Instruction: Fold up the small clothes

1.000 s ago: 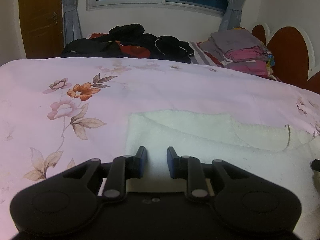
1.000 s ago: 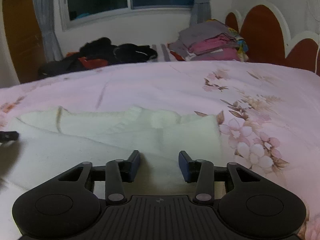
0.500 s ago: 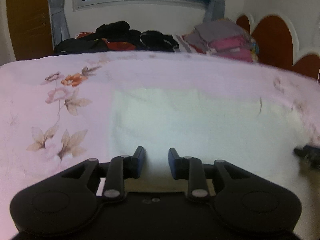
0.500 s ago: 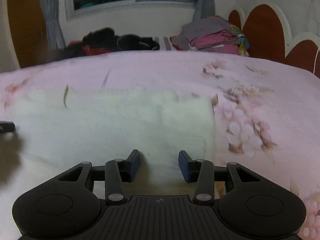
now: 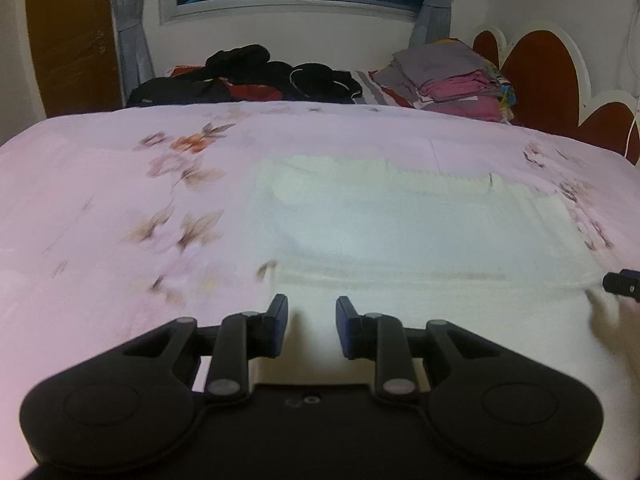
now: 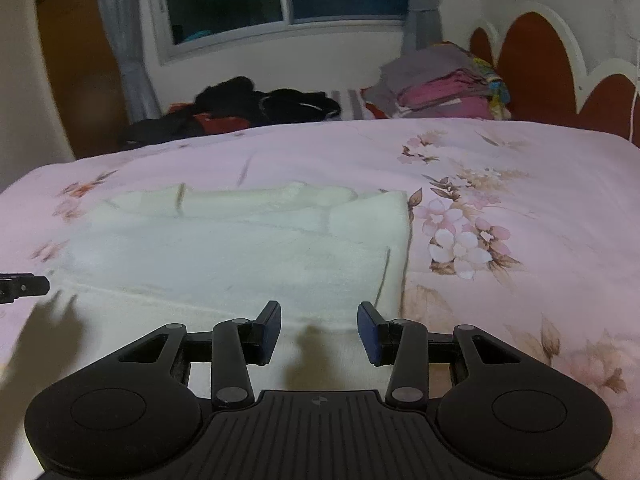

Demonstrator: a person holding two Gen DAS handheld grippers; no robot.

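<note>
White fleecy garment [image 5: 420,232] folded flat on pink floral bedspread [image 5: 100,200], layered far edge. Left gripper [image 5: 311,326], right gripper [image 6: 318,330]: jaws parted, holding nothing.

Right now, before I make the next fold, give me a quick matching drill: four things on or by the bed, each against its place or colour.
Things:
1. white garment
2. folded clothes stack
3. dark clothes pile
4. headboard

Descriptions:
A. black and red, under the window
B. spread on the floral bedsheet
C. reddish-brown, scalloped white edge
D. grey and pink, beside the headboard

Pairs: 1-B, 2-D, 3-A, 4-C
</note>
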